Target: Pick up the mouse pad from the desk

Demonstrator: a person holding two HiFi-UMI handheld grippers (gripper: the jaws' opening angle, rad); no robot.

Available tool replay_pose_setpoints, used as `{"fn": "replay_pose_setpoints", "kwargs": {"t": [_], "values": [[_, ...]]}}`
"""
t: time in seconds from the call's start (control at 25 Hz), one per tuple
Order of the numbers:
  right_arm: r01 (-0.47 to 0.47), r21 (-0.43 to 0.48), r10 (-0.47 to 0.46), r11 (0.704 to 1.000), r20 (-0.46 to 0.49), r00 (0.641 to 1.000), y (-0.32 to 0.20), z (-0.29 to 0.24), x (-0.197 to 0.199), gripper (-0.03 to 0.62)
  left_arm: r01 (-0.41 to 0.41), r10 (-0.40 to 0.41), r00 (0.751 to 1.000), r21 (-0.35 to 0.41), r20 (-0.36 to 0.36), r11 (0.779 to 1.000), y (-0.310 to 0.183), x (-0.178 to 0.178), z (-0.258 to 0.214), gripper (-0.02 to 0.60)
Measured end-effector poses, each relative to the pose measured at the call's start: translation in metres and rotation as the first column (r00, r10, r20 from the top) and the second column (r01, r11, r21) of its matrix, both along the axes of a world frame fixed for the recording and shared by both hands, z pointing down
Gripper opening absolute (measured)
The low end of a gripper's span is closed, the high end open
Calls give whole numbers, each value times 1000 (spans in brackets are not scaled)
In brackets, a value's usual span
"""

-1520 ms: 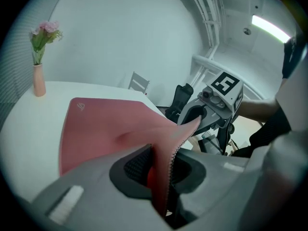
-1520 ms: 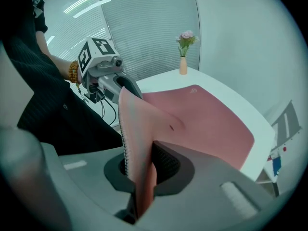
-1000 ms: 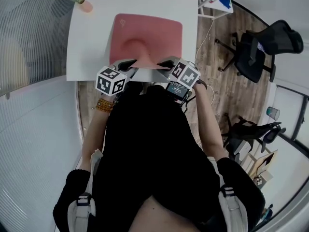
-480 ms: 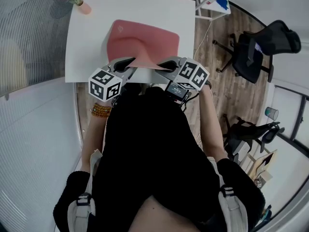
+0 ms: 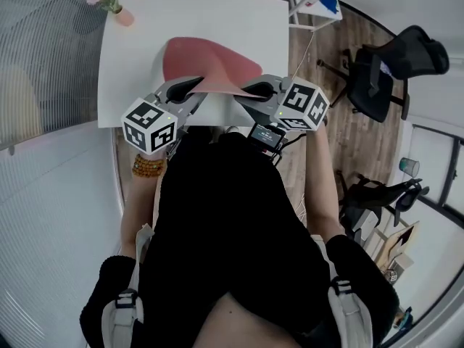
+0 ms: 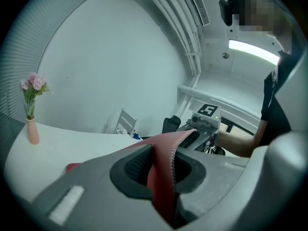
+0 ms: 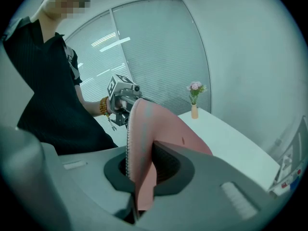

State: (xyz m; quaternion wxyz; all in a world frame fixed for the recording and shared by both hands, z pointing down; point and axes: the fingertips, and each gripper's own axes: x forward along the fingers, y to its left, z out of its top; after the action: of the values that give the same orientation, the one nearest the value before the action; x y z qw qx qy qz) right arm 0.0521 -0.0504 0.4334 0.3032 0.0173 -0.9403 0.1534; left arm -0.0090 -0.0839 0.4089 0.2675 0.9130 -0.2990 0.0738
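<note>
The left gripper (image 5: 183, 90) and right gripper (image 5: 265, 88) face each other, each with its fingers (image 6: 132, 170) clamped on the mouse pad's (image 5: 210, 62) stitched near edge. The pad's long axis runs from one gripper to the other. Its far side droops toward the bare worktop (image 5: 130, 64), and I cannot tell whether it touches. A vase (image 5: 122, 14) stands well apart beyond the left fingers.

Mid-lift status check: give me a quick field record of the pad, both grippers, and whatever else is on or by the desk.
pad: pink, near edge raised and bowed upward; far end low, seems to touch the desk
left gripper: shut on the pad's near edge
right gripper: shut on the pad's near edge
also on desk: vase with pink flowers, far left corner, apart from the pad
beside desk: office chair, on the person's right
</note>
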Motion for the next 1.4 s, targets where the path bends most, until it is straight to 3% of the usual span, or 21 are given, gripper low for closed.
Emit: {"fn": "replay_pose_setpoints", "kwargs": {"t": [0.2, 0.52, 0.68, 0.8, 0.92, 1.08, 1.28, 1.4], "values": [[-16, 49, 13, 999, 60, 998, -15, -36, -2, 43, -26, 27, 1000, 72, -10, 997, -8, 5, -34, 43], [-31, 144, 24, 989, 50, 998, -34, -79, -1, 44, -6, 6, 1000, 188, 2, 982, -34, 3, -77, 38], [-69, 179, 56, 981, 74, 996, -43, -101, -5, 43, 43, -65, 996, 298, 64, 954, -49, -5, -100, 32], [-116, 236, 99, 965, 85, 992, -52, -120, -10, 43, 77, -135, 984, 401, 119, 913, -58, -8, -119, 26], [-213, 341, 196, 916, 84, 977, -70, -138, -13, 43, 112, -206, 968, 490, 143, 865, -67, -12, -135, 24], [-351, 454, 333, 819, 122, 935, -91, -153, -14, 43, 195, -280, 957, 546, 76, 815, -76, -19, -153, 23], [-615, 435, 530, 658, 313, 788, -121, -162, 5, 41, 291, -361, 933, 607, -8, 739, -77, -23, -163, 25], [-679, 416, 573, 605, 365, 734, -125, -163, 9, 40, 303, -386, 922, 648, -14, 699, -72, -19, -162, 25]]}}
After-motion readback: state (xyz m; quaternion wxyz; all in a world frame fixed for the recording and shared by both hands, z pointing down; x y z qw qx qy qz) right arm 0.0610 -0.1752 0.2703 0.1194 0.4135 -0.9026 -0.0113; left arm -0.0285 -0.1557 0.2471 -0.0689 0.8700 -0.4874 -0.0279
